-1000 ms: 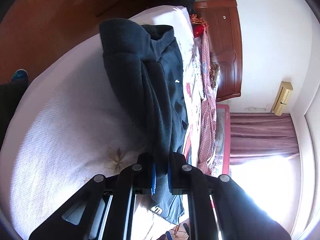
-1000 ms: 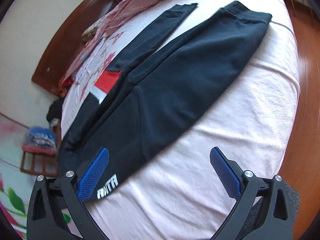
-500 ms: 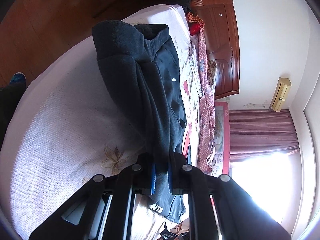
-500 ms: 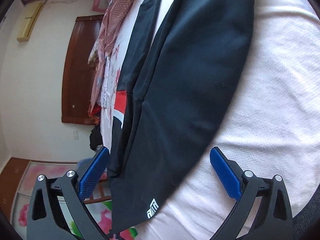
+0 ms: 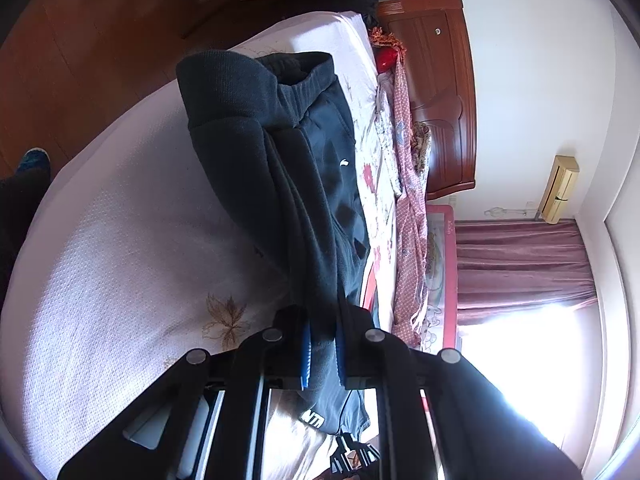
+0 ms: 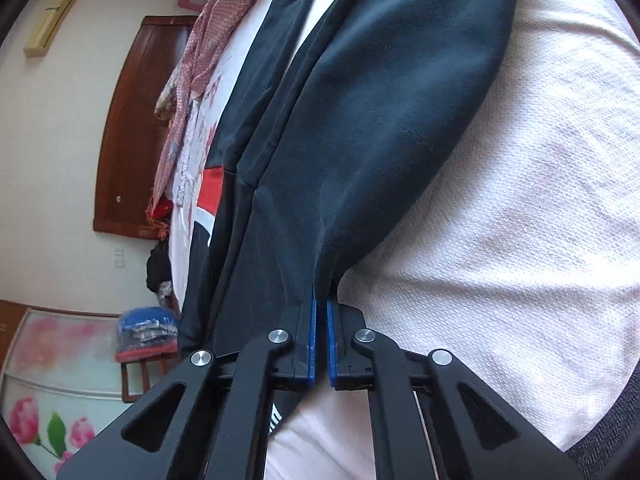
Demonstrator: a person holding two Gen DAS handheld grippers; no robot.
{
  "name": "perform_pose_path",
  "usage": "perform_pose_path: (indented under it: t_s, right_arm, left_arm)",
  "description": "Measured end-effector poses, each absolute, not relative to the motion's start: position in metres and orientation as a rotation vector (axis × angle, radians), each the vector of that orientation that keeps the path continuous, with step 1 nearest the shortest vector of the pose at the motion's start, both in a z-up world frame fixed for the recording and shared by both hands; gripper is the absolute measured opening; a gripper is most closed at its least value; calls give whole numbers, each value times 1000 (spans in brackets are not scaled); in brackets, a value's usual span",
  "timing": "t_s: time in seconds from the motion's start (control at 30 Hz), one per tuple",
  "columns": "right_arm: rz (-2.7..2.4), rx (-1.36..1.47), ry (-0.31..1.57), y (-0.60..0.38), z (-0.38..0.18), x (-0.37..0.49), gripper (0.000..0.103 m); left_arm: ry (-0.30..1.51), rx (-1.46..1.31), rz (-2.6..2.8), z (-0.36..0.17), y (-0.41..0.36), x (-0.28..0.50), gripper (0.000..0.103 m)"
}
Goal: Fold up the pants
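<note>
Both clamping: left gripper [image 5: 321,354] and right gripper [image 6: 321,330] are pinching dark fleece pants [image 6: 380,128] (lying on white textured bedspread [image 6: 500,260]).

A bed [image 5: 120,264] with a pale pink, waffle-textured cover carries everything; a brown leaf print [image 5: 226,320] marks the cover in the left wrist view. Dark pants [image 6: 380,120] lie directly on it, stretched along the bed, with 1 leg [image 6: 272,60] lying apart beside the rest. Beyond the pants a white sheet with red flowers [image 5: 378,184] lies on the bed, and on its far side a pink checked cloth [image 6: 204,40] lies bunched along the edge. The wooden floor [image 5: 80,40] surrounds the bed.
</note>
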State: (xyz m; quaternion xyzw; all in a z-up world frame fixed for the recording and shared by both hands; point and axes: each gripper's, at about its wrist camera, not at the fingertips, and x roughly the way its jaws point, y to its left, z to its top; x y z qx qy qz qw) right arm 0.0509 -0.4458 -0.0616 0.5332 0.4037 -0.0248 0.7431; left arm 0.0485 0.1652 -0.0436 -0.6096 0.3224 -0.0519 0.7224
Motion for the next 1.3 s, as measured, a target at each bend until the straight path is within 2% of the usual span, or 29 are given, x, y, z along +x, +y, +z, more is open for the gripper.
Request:
perform_pose_path:
  t_s: [0.33, 0.47, 0.63, 0.87, 0.93, 0.97, 1.0, 1.07, 1.13, 1.17, 1.2, 1.23, 1.3]
  right_arm:
    - [147, 1045, 851, -466, -10, 15, 2]
    - [154, 1026, 913, -474, -22, -15, 2]
    - [120, 1010, 996, -482, -55, -36, 2]
    - [77, 915, 1071, -476, -75, -23, 3]
    - [95, 996, 1082, -483, -78, -25, 15]
    - [96, 1032, 1069, -487, -77, -27, 33]
    - [67, 1037, 1046, -494, -72, -31, 53]
    - [17, 1005, 977, -512, -60, -37, 54]
    - [-109, 987, 933, -538, -50, -37, 54]
    - [-165, 982, 912, -554, -47, -34, 54]
    - [-204, 994, 880, -569, -46, -31, 54]
    - [-264, 998, 859, -584, -45, -29, 54]
    - [-329, 998, 821, -607, -44, -19, 54]
  left_arm:
    - [646, -1297, -160, -10, 167, 10, 8]
    - [721, -1226, -165, -3, 160, -26, 8]
    - [905, -1187, -116, -27, 144, -77, 8]
    - [1028, -1038, -57, -18, 138, -86, 7]
    - [1028, -998, -17, -9, 141, -90, 8]
    - [1009, -962, 2, 1, 144, -94, 10]
    - [981, -936, 6, 7, 146, -96, 17]
    - [915, -878, 3, 24, 144, -97, 35]
    - [856, -795, -24, 43, 134, -89, 62]
    - [836, -755, -35, 51, 126, -83, 68]
    - [824, -694, -53, 59, 114, -73, 87]
    - [832, -628, -69, 66, 103, -61, 98]
    - [830, -490, -108, 76, 71, -44, 98]
